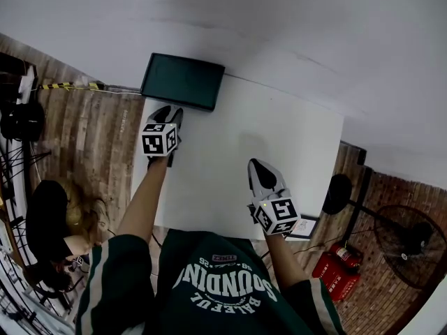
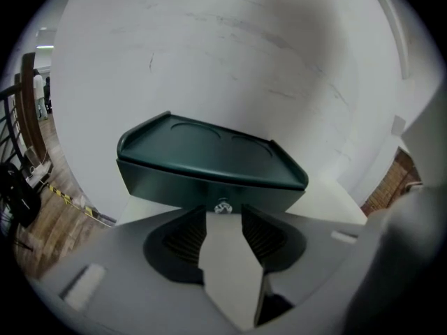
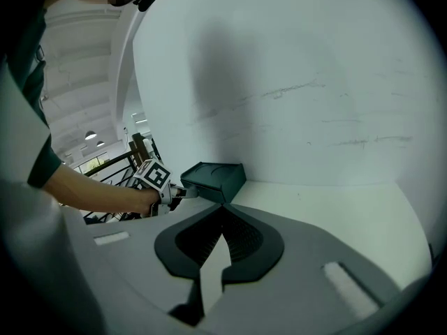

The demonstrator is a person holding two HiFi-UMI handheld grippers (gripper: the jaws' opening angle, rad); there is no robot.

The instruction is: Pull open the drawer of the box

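Left gripper view showed the left gripper with its jaws spread, ribbed pads facing each other. The small metal knob sat right at their tips, in the gap but not yet pinched. That knob was fixed at the middle of the drawer, which looked fully closed in the dark green box. The box's front faced the tool squarely, its long side lying across the gripper's line. Judging from this, the pull would run straight back toward the person once the jaws closed. The box stood at the far left corner of the white table, against the wall. The right gripper hung well apart, nearer the person, with its jaws pressed together on nothing.
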